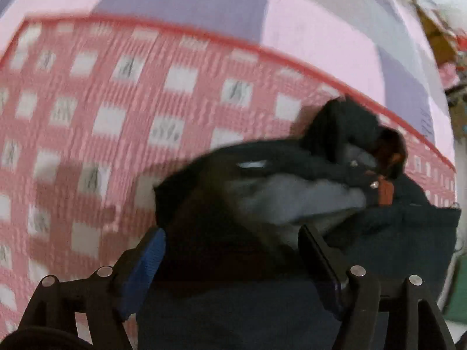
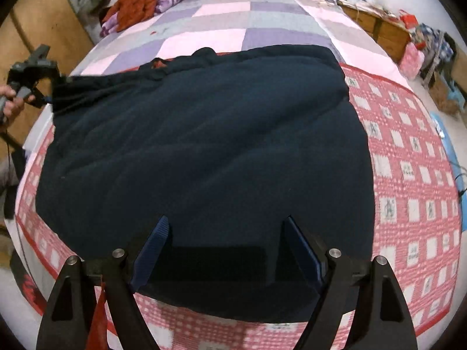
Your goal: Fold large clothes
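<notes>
We see a dark navy garment spread flat on the red checked blanket over the bed, our right claw spread wide above its near hem, our left claw parted over its bunched collar, gripping nothing

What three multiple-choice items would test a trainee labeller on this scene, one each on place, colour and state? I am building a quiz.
1. Where does the dark garment lie?
A. on the red checked blanket
B. on the floor
C. on a chair

2. What colour are the right gripper pads?
A. yellow
B. blue
C. white

3. How do the right gripper's jaws stand?
A. clamped on a sock
B. shut on nothing
C. open

Answers: 1 A, the garment is spread over the blanket on the bed. 2 B, both pads show blue. 3 C, a wide gap shows between the pads, which press on nothing.
</notes>
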### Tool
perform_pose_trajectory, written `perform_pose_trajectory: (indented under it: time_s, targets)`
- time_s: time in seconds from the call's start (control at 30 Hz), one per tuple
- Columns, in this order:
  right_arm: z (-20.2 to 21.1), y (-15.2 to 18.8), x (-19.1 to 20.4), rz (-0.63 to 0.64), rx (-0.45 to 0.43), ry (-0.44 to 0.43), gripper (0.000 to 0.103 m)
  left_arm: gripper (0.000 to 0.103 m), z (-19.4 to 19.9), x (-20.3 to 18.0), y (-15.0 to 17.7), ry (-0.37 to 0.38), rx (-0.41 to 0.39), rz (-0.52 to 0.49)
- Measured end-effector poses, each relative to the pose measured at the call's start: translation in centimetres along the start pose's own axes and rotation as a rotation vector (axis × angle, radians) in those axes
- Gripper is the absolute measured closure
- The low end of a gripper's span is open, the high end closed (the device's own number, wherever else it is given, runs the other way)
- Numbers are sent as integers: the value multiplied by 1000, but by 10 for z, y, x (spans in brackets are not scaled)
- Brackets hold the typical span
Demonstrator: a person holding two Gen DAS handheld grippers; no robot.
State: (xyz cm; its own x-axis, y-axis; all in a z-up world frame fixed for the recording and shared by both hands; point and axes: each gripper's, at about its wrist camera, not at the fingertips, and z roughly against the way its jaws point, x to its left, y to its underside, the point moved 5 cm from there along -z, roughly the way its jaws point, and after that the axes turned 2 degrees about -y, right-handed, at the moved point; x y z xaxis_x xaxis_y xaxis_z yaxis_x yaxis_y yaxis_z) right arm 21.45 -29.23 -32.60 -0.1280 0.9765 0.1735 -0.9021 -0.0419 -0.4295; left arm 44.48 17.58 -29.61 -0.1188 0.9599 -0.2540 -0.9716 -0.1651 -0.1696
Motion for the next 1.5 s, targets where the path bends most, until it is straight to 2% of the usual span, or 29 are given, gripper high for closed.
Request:
perform_pose_trajectory:
  time_s: [0.03, 0.07, 0.17, 0.23, 0.33, 0.43, 0.53, 0.57, 0.63, 0.73, 0.83, 0.93, 1.0, 1.1, 1.2, 1.27, 1.33, 1.4, 1.43, 1.5]
  targets:
    - [0, -1, -1, 1, -2, 1, 19, 25, 11, -7, 0, 38, -62, -9]
    - [1, -3, 1, 9, -7, 8, 19, 25, 21, -12, 1, 40, -115, -24]
    - [7, -6, 3, 68, -30, 58, 19, 22, 60, -34, 14, -76, -323, -139]
    - [8, -7, 2, 91, -36, 86, 19, 18, 70, -54, 43, -95, -394, -220]
    - [-1, -4, -4, 104, -16, 160, 19, 12, 56, -86, 102, -53, -389, -334]
    - [-15, -4, -8, 86, 5, 180, 19, 12, 8, -114, 164, -16, -296, -428]
    - [-38, -18, -5, 112, 2, 218, 13, 12, -53, -127, 184, -57, -212, -467]
    - [-48, -27, -3, 130, 0, 240, 10, 9, -65, -126, 180, -79, -217, -464]
    - [-67, -49, -1, 161, -13, 261, 0, 0, -81, -119, 151, -107, -279, -428]
    - [-96, -95, -1, 187, -33, 271, 0, 0, -96, -106, 85, -192, -322, -320]
    - [-123, -141, -10, 142, -20, 266, 0, 0, -104, -101, 39, -274, -326, -288]
    - [-136, -171, -14, 114, -19, 245, 0, 6, -96, -103, 23, -300, -348, -291]
    - [-123, -176, -13, 120, -65, 237, 0, 10, -83, -105, 28, -253, -362, -311]
    - [-87, -160, -8, 113, -145, 191, 0, 10, -51, -110, 68, -165, -416, -341]
    - [-34, -107, 7, 121, -218, 146, 0, 9, -32, -110, 127, -112, -438, -347]
    - [-21, -71, 16, 132, -203, 148, 0, 9, -31, -106, 165, -125, -429, -346]
    - [-21, -31, 27, 145, -152, 162, 0, 9, -42, -100, 190, -156, -397, -338]
    - [-39, -7, 37, 186, -74, 183, 0, 9, -60, -95, 200, -173, -349, -333]
    - [-47, -4, 39, 196, -59, 206, 0, 2, -67, -92, 199, -176, -356, -335]
    - [-65, -18, 36, 190, -71, 235, 0, 0, -77, -90, 179, -196, -401, -342]
